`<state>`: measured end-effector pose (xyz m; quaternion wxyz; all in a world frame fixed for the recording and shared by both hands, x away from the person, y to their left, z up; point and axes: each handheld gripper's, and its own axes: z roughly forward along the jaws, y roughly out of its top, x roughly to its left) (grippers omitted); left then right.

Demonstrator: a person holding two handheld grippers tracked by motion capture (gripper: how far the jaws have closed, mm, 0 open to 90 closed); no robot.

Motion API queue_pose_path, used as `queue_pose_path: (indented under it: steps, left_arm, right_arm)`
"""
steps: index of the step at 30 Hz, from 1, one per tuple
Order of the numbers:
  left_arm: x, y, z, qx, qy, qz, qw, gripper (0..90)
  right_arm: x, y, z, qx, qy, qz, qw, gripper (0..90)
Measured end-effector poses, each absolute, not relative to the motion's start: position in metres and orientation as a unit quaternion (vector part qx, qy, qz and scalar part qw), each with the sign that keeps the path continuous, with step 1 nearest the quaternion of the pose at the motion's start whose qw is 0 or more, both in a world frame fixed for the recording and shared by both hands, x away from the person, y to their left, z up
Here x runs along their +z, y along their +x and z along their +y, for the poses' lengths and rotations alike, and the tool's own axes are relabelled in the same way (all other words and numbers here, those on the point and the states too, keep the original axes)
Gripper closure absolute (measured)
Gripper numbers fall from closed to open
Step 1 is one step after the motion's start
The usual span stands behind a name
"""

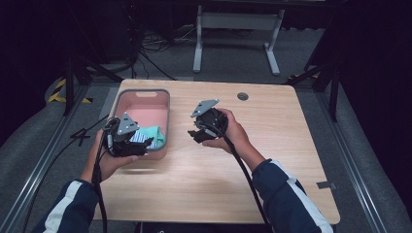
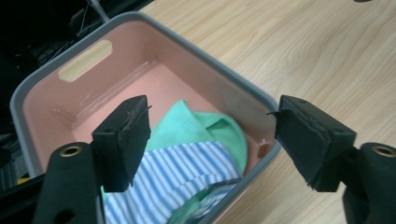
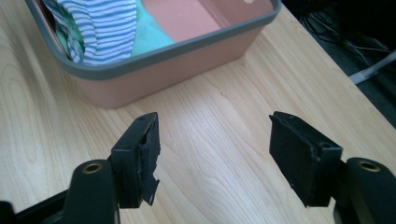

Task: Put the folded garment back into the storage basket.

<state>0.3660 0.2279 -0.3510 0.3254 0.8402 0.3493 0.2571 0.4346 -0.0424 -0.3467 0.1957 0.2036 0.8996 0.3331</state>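
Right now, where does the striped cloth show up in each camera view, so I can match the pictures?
High view: the striped cloth lies in the near end of the pink bin, left of centre, just beyond the left gripper.
Left gripper view: low and centre, between the open jaws, on top of a green cloth.
Right gripper view: top left corner, inside the bin.
Shared landmark: the bin's grey rim.

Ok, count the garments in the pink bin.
2: a blue-striped cloth at the near end of the bin, a green cloth partly under it. More may be hidden below.
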Motion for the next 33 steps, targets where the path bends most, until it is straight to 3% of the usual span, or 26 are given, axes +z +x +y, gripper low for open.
queue_pose_path:
  steps: [9,33]
  left_arm:
    - [-0.352,0.358,0.211,0.258,0.842,0.335,0.334,18.7]
    - [-0.378,0.338,0.166,0.243,0.872,0.266,0.332,17.9]
  right_arm:
    - [-0.346,0.426,-0.067,0.321,0.205,0.9,0.211,32.6]
    - [-0.361,0.395,-0.129,0.301,0.215,0.902,0.221,31.0]
